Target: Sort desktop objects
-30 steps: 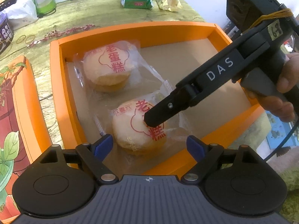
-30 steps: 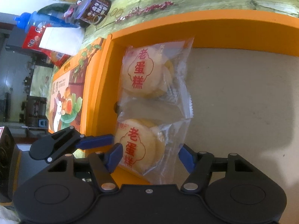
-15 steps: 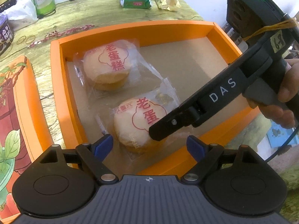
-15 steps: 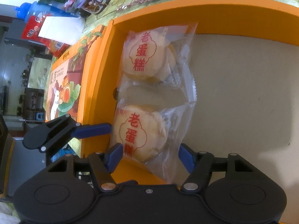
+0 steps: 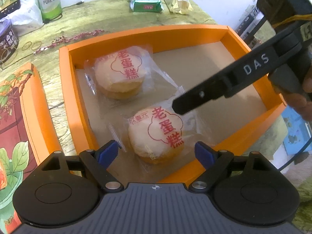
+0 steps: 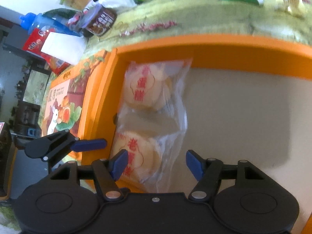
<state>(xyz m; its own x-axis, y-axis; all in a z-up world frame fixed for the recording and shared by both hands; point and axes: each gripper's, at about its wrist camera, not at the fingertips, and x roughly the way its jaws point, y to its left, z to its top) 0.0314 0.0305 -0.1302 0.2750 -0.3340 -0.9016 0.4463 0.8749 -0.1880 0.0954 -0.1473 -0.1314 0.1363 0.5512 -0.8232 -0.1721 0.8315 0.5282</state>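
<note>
Two clear-wrapped round cakes with red print lie in the orange box (image 5: pixel 74 105). The far cake (image 5: pixel 119 76) sits near the back left corner, the near cake (image 5: pixel 156 134) by the front wall. My left gripper (image 5: pixel 156 153) hangs open over the near cake, its blue pads on either side and clear of it. The right gripper's black finger (image 5: pixel 195 99) reaches in from the right, its tip just above and behind that cake. In the right wrist view, my right gripper (image 6: pixel 156 163) is open above the near cake (image 6: pixel 136 156); the far cake (image 6: pixel 144 89) lies beyond.
A printed orange lid (image 5: pixel 17 117) lies left of the box. A green can (image 5: pixel 48 0), a dark jar (image 5: pixel 7 39) and green snack packets (image 5: pixel 146 3) stand at the table's back. A person's hand (image 5: pixel 304 97) holds the right gripper. The box's right half shows bare cardboard floor (image 5: pixel 204 70).
The right gripper's finger has drawn back up and to the right, off the near cake's top. The right wrist view has tilted and is blurred. The left gripper and both cakes stay put.
</note>
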